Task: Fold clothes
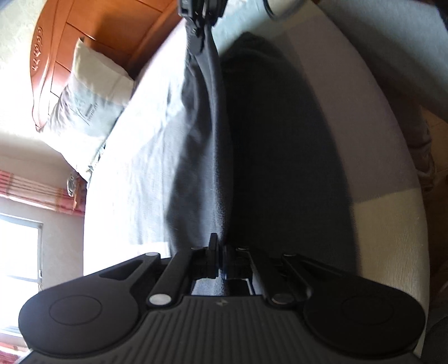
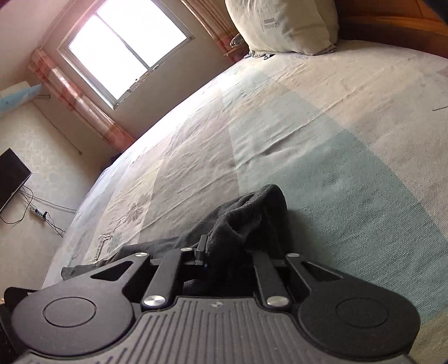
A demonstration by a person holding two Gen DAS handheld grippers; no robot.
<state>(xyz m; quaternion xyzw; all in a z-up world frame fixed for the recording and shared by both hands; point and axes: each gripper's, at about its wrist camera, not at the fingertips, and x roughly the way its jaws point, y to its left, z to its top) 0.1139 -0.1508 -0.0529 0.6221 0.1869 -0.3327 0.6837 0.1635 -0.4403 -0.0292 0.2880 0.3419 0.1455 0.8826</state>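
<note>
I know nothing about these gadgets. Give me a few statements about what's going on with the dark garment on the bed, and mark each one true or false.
1. The left gripper is clamped on the dark garment. True.
2. The garment lies flat and untouched on the bedsheet. False: it is pinched at both ends and stretched between the left gripper and the right gripper.
3. A pillow leans against the wooden headboard. True.
4. The right gripper's jaws stand wide open above the cloth. False: they are closed on a bunched part of the garment.
5. The window is covered by drawn curtains. False: it is bare and bright, and the curtain hangs to the side.
</note>
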